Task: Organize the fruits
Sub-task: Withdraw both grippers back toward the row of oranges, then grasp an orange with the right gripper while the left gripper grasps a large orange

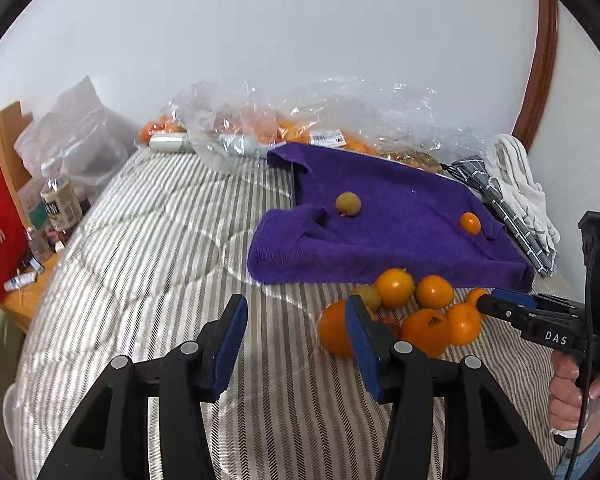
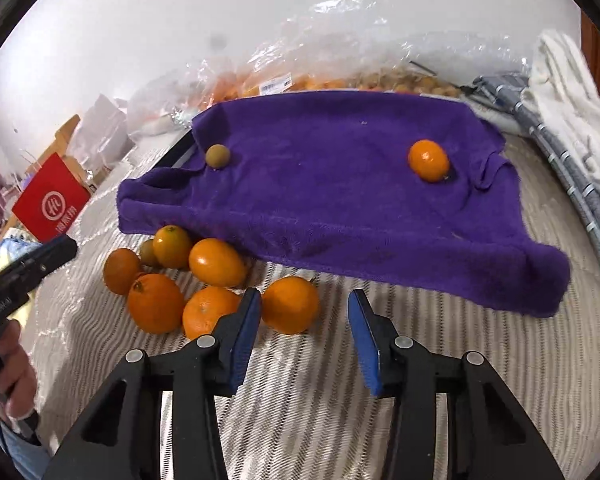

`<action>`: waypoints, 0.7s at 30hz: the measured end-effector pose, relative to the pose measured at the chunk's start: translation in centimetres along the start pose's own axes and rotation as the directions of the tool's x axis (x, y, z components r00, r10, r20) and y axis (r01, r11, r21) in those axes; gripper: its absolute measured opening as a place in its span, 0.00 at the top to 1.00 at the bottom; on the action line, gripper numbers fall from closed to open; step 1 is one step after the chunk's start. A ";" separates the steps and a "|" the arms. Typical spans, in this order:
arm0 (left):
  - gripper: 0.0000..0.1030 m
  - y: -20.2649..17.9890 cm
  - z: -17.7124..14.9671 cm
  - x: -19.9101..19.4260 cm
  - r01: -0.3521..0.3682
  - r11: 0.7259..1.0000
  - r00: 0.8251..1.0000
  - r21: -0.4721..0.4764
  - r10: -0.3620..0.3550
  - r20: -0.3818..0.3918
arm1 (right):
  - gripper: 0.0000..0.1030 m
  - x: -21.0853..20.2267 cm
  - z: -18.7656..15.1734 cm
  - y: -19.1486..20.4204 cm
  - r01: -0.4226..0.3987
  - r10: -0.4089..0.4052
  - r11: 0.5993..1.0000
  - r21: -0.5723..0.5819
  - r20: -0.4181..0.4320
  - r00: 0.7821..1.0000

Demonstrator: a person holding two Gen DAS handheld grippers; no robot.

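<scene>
Bright, even, soft-shadowed light; sharp centre, fisheye-curved edges, dark corners.

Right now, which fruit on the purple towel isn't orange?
The small round one near the purple towel's left end. It is dull greenish-brown, while the other fruit on the towel is bright orange.

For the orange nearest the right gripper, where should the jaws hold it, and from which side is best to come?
Grip the orange across its middle, coming from above and from its right. That side is bare bed cover, while another orange lies close on its left. It is oval, so closing across the short width should slip less. The right gripper stands open, with nothing between its jaws.
</scene>
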State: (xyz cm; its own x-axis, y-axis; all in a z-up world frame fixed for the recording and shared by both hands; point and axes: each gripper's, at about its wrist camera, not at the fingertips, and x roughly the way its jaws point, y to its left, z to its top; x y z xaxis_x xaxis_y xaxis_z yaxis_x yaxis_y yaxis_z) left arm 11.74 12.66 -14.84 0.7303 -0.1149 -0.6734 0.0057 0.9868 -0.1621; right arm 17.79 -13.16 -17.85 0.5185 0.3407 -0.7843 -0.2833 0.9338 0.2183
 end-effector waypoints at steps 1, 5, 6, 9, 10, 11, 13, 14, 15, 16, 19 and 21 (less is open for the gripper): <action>0.53 0.1 -0.1 0.3 0.007 1.000 1.000 -0.009 -0.007 -0.006 | 0.57 0.2 0.0 0.0 -0.010 0.010 1.000 0.005 -0.005 1.000; 0.53 0.6 -0.6 1.4 0.036 0.998 0.998 -0.041 -0.038 -0.040 | 0.57 0.9 0.1 0.4 -0.024 0.024 1.000 -0.003 -0.018 1.000; 0.53 0.6 -0.6 1.6 0.039 0.998 0.998 -0.044 -0.041 -0.048 | 0.57 1.1 0.2 0.4 -0.024 0.024 1.000 -0.005 -0.020 1.000; 0.53 0.7 -0.6 1.7 0.054 0.998 0.996 -0.045 -0.057 -0.065 | 0.65 1.6 0.3 0.3 -0.041 0.041 0.999 0.000 -0.035 0.999; 0.53 0.5 -0.6 1.6 0.067 0.997 0.995 -0.040 -0.070 -0.068 | 0.69 1.8 0.3 0.3 -0.050 0.050 0.999 -0.001 -0.041 0.998; 0.53 0.4 -0.7 1.6 0.080 0.996 0.994 -0.035 -0.082 -0.070 | 0.69 1.9 0.3 0.3 -0.053 0.053 0.999 -0.005 -0.038 0.998; 0.53 -0.1 -0.7 1.5 0.105 0.994 0.991 -0.022 -0.106 -0.077 | 0.70 1.9 0.2 0.5 -0.040 0.039 0.999 -0.017 -0.026 0.999; 0.53 -0.4 -0.8 1.7 0.114 0.993 0.990 -0.016 -0.115 -0.086 | 0.70 1.9 0.2 0.4 -0.034 0.034 0.999 -0.020 -0.024 0.999; 0.53 -0.8 -0.8 1.9 0.118 0.993 0.988 -0.011 -0.118 -0.097 | 0.70 1.8 0.1 0.4 -0.015 0.014 1.000 -0.026 -0.016 1.000; 0.53 -1.1 -0.8 2.3 0.118 0.993 0.987 -0.008 -0.119 -0.111 | 0.70 1.5 0.0 0.3 0.011 -0.011 0.999 -0.034 -0.007 1.000; 0.53 -1.8 -0.9 3.3 0.122 0.992 0.982 -0.010 -0.122 -0.143 | 0.70 0.5 -0.5 -0.6 0.095 -0.094 0.994 -0.057 0.022 0.995; 0.53 -2.1 -0.8 4.1 0.121 0.993 0.980 -0.013 -0.122 -0.161 | 0.70 -0.1 -0.9 -1.8 0.135 -0.133 0.989 -0.057 0.029 0.991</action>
State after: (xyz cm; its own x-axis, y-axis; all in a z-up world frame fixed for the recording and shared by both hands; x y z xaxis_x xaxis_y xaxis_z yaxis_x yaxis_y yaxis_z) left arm 14.12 9.99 -17.84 0.6049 -0.2509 -0.7558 0.0854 0.9641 -0.2516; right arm 17.46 -14.95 -18.67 0.5749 0.2163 -0.7891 -0.2566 0.9634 0.0771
